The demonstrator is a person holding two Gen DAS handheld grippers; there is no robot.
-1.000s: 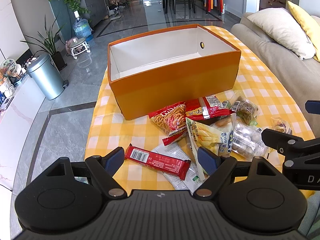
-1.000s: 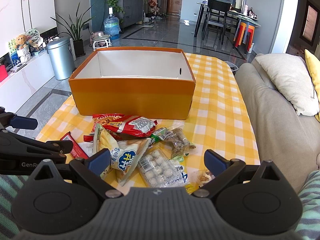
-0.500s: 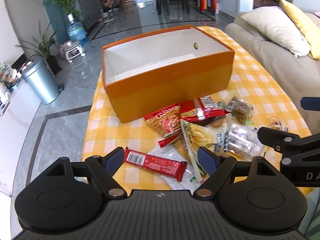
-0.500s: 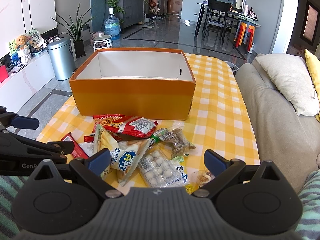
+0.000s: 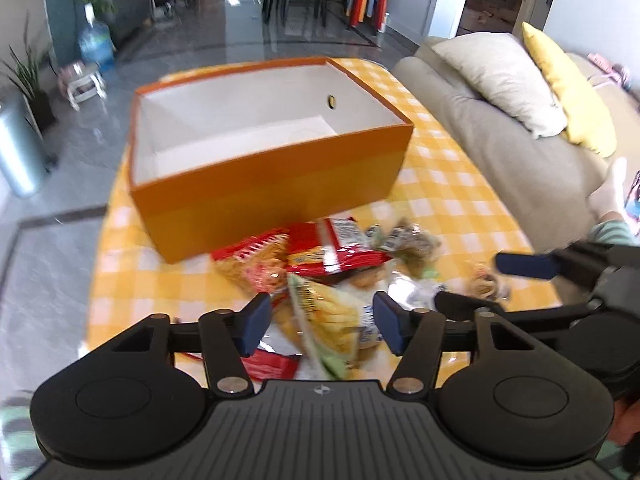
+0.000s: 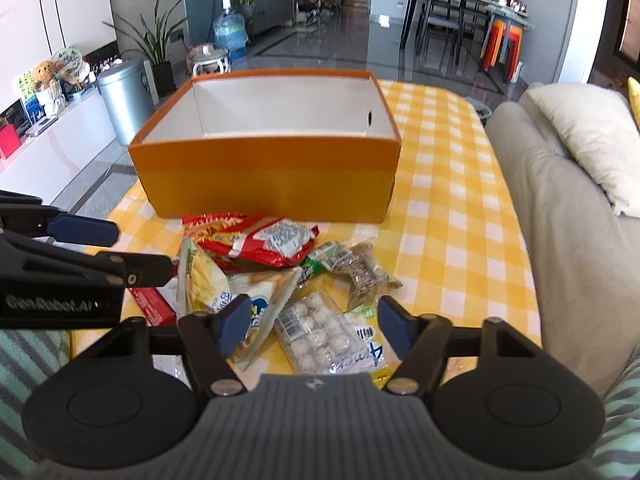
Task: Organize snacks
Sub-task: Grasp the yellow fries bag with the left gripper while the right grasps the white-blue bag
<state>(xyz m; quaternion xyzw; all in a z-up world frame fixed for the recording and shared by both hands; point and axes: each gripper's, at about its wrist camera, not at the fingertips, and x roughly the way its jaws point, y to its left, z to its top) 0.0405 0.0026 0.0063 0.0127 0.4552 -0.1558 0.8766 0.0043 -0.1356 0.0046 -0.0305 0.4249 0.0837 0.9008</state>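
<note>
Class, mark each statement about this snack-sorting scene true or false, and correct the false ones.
1. The orange box holds no snacks. True.
2. Both grippers are open. True: the left gripper and right gripper each show a wide gap, gripping nothing.
3. The snacks lie behind the box. False: the pile sits in front of it, on the side nearer the grippers.
4. The tray of white balls is inside the box. False: it lies on the checked cloth, just ahead of the right gripper.
5. A red packet lies close to the box's front wall. True.
</note>
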